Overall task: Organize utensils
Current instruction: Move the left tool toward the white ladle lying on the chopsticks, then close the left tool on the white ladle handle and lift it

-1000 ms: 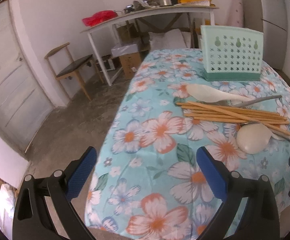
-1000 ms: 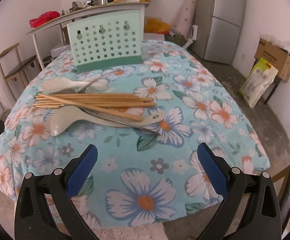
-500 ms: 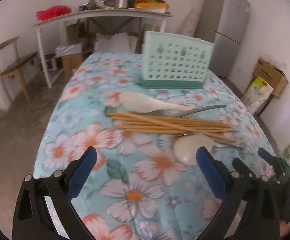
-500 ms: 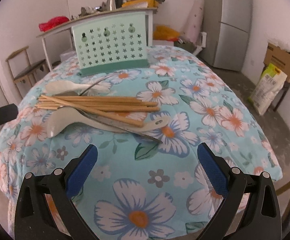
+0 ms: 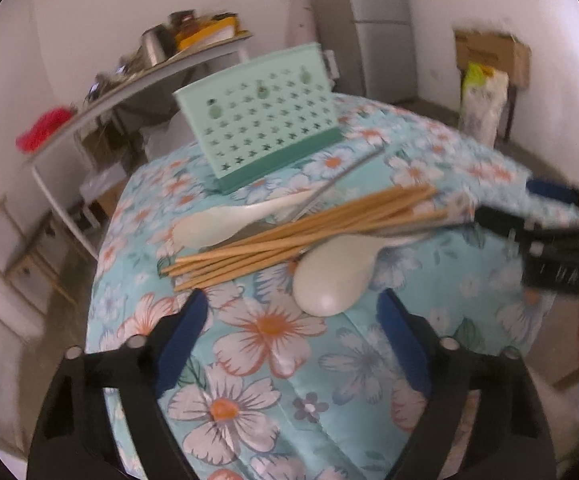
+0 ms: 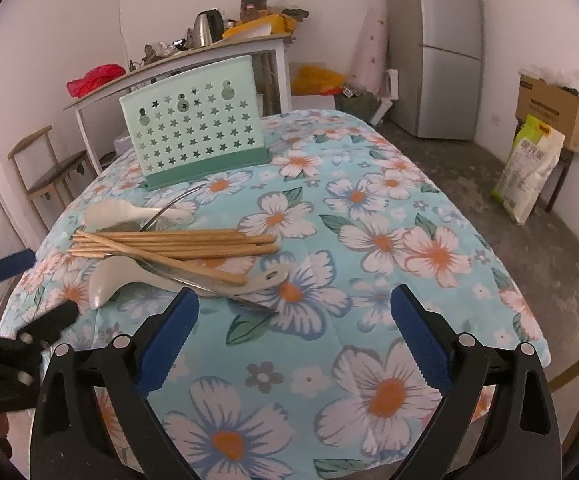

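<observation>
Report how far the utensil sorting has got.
Nothing looks done: the mint-green star-perforated plastic holder shows no utensils in it. The wooden chopsticks, two white plastic rice spoons and metal utensils lie heaped on the floral tablecloth. The left gripper, jaws just narrowing, nears the closer spoon, holding nothing; the right gripper is open. Everything is left to sort.

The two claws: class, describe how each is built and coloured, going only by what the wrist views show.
The left claw and the right claw match: black plastic frames with angular cut-outs, silver pivot bolts, and two fingers faced with textured blue pads. No cables or sleeves are visible.
</observation>
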